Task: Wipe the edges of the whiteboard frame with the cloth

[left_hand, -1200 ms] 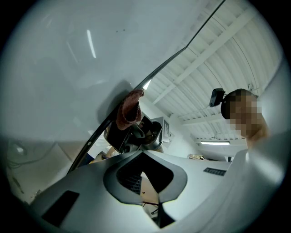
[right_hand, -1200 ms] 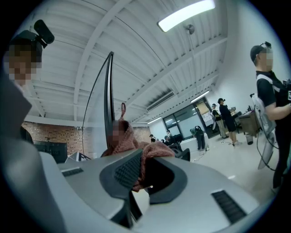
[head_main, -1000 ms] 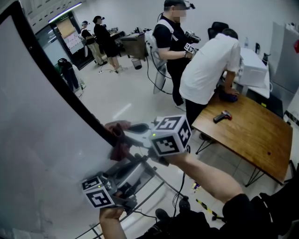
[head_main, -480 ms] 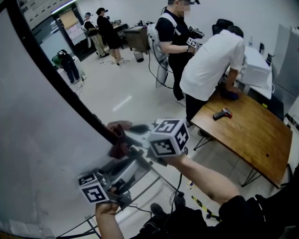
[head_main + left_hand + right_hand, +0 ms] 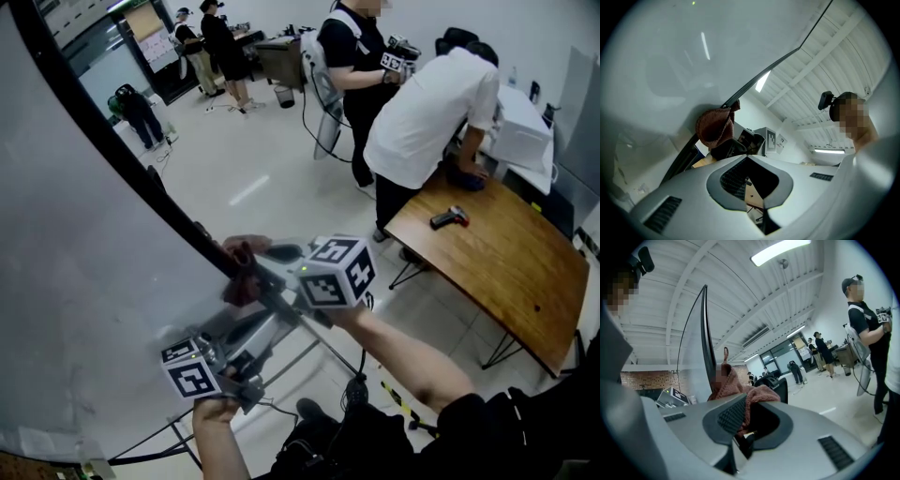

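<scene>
While the reddish-brown cloth (image 5: 240,284) presses against the black whiteboard frame (image 5: 178,214) along the board's edge, the right tool (image 5: 251,270) holds it, jaws clenched on the bunched fabric. Just below, the left tool (image 5: 274,328) points up toward the frame, its jaws drawn together with nothing between them. Farther off, 2 people stand at a wooden surface (image 5: 506,267).

Open lab or workshop, exposed ceiling beams (image 5: 693,268), wooden worktable (image 5: 487,258), people (image 5: 422,122) wearing rigs
</scene>
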Demonstrator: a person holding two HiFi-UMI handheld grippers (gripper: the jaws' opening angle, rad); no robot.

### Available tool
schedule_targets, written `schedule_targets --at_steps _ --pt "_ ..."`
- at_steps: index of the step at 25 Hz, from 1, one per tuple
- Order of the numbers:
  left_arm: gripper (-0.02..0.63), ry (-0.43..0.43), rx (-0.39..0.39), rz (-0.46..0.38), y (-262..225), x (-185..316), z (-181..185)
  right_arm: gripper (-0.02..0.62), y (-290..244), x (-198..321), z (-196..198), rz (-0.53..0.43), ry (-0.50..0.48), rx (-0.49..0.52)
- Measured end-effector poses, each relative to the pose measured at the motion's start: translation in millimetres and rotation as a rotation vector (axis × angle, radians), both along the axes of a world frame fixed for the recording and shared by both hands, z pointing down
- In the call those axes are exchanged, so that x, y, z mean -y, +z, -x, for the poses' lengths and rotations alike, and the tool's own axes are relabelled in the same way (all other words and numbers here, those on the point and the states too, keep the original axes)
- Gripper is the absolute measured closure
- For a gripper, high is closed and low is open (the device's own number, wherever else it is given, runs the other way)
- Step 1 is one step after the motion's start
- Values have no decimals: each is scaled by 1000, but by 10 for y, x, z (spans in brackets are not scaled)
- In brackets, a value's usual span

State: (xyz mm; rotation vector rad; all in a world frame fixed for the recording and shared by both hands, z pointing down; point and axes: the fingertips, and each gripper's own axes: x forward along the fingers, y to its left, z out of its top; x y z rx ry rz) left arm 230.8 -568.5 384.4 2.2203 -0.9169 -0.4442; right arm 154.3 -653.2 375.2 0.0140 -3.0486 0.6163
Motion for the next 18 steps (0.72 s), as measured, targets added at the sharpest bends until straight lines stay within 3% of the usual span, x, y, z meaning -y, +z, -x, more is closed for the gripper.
schedule_targets --at_steps 6,18 --pt "620 35 -7 11 89 -80 26 551 145 -15 -19 31 56 -15" --pt "620 208 -21 -13 -26 -325 -26 551 224 21 -207 82 314 -64"
